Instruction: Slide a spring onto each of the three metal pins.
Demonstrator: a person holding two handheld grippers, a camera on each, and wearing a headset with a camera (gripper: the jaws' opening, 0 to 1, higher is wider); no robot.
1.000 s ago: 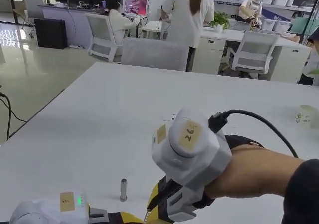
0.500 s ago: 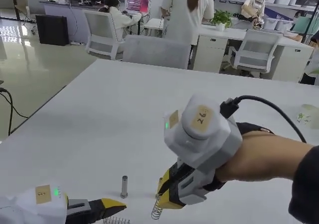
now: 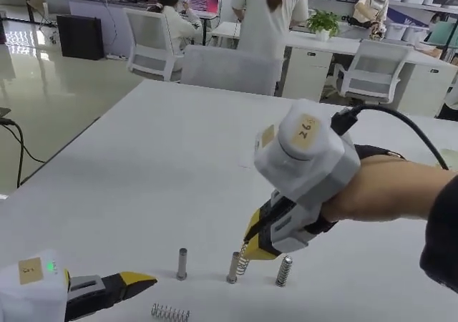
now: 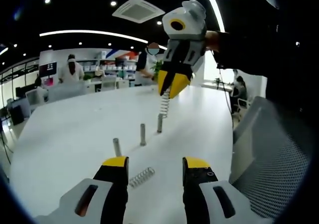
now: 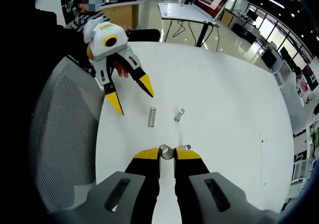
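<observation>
Head view: right tongs (image 3: 252, 245) pinch a spring (image 3: 243, 262), tilted just beside the middle pin (image 3: 232, 267). We judge the second spring is in hand. Next we'd centre its end over the pin top, then lower. Left tongs (image 4: 152, 164) gape near a loose spring (image 4: 142, 175) on the bench (image 3: 143, 179).

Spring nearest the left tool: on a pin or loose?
Loose. The spring lies on its side on the table, ahead of the open left tool, apart from the bare pin.
</observation>
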